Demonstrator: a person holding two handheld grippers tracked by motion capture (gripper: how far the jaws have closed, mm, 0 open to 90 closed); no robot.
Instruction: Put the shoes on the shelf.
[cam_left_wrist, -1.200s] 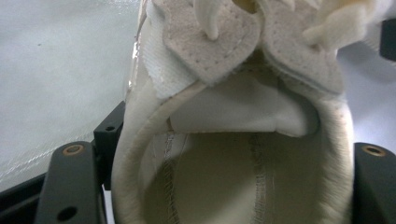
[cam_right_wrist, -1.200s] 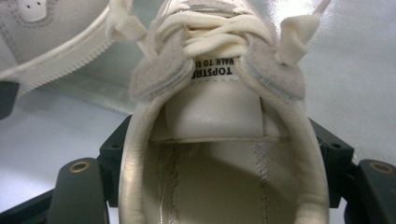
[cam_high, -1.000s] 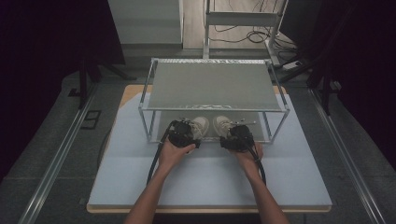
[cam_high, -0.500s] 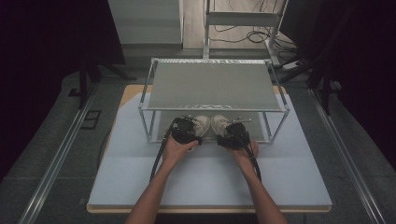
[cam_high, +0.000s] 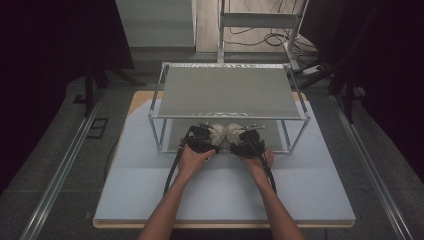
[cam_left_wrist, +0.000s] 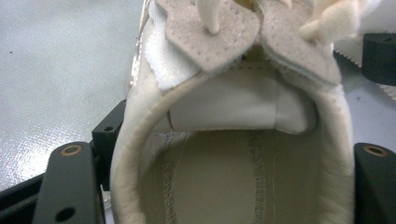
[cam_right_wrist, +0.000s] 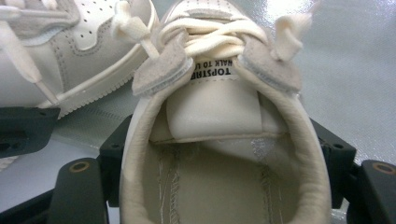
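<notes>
Two cream sneakers lie side by side, toes pointing away, on the lower level of a metal rack (cam_high: 230, 90). My left gripper (cam_high: 202, 137) holds the left sneaker (cam_high: 216, 132) by its heel. In the left gripper view its jaws press both sides of the left sneaker's (cam_left_wrist: 224, 107) collar. My right gripper (cam_high: 246, 140) grips the right sneaker (cam_high: 234, 133) the same way. The right gripper view looks into the right sneaker's (cam_right_wrist: 215, 116) opening, with the other sneaker (cam_right_wrist: 84, 42) at upper left.
The rack's grey top shelf hangs right over the sneakers and both grippers, its posts (cam_high: 161, 132) standing at either side. A pale blue mat (cam_high: 150, 190) covers the table in front. Cables and a stand (cam_high: 260, 20) lie beyond the rack.
</notes>
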